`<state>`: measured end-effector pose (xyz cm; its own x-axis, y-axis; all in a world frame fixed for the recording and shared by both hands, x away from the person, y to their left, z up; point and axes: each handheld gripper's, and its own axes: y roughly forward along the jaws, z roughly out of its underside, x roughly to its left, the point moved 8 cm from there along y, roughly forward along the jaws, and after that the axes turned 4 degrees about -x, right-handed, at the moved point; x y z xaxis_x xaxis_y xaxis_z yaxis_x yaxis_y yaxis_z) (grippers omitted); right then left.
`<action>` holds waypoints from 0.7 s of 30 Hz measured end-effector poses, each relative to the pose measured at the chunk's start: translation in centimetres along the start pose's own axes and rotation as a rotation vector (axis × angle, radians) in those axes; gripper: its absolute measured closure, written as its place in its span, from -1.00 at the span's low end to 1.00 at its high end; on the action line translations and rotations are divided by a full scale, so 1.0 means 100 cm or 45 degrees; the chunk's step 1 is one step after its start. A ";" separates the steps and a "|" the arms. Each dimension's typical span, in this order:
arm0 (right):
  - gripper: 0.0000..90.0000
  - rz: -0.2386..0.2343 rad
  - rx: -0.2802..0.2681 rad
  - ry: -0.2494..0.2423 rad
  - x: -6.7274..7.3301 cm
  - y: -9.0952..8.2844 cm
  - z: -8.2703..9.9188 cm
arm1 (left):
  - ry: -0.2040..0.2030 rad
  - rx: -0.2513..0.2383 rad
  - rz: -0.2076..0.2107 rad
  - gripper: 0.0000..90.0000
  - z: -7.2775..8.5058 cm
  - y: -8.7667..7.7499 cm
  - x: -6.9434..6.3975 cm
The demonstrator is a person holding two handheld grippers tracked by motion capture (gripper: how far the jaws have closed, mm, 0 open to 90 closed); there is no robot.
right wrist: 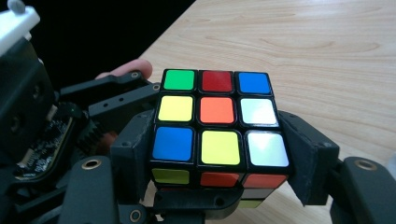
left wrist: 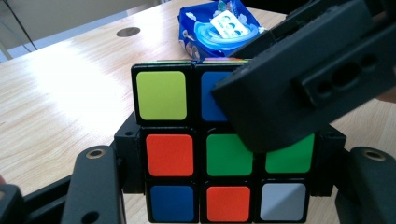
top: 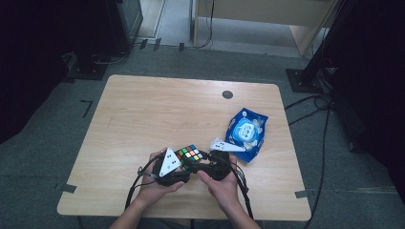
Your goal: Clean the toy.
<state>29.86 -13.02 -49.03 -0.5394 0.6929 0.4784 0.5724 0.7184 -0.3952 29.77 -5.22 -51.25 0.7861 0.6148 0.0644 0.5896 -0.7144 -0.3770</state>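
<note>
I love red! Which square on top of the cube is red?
In the right gripper view, the far row's middle square on the cube, between green and blue. The one below it is orange.

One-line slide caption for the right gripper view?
Scrambled puzzle cube sits between the right gripper jaws above a wooden table, left gripper alongside.

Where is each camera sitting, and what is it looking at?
High view: above the person's side, looking forward and down on the table; both forearms and hands hold the cube.
Left gripper view: on the left gripper, facing the cube; its jaws clamp it.
Right gripper view: on the right gripper, facing the cube; its jaws sit beside it.
The high and left gripper views share the blue packet.
</note>
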 end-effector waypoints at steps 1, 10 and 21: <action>-0.24 0.015 0.006 -0.037 0.000 0.000 0.000 | -0.003 0.007 -0.004 -0.25 0.000 0.001 0.000; -0.28 0.036 -0.004 -0.247 0.005 -0.003 -0.005 | 0.018 0.018 -0.023 -0.24 -0.001 0.000 0.003; -0.38 0.015 -0.152 -0.181 -0.031 -0.012 0.004 | -0.337 -0.062 -0.069 -0.24 -0.004 -0.023 0.060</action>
<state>30.61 -15.96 -50.37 -0.6093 0.7088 0.3555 0.6437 0.7039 -0.3003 33.19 0.04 -49.63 0.6808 0.7141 -0.1628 0.6428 -0.6891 -0.3345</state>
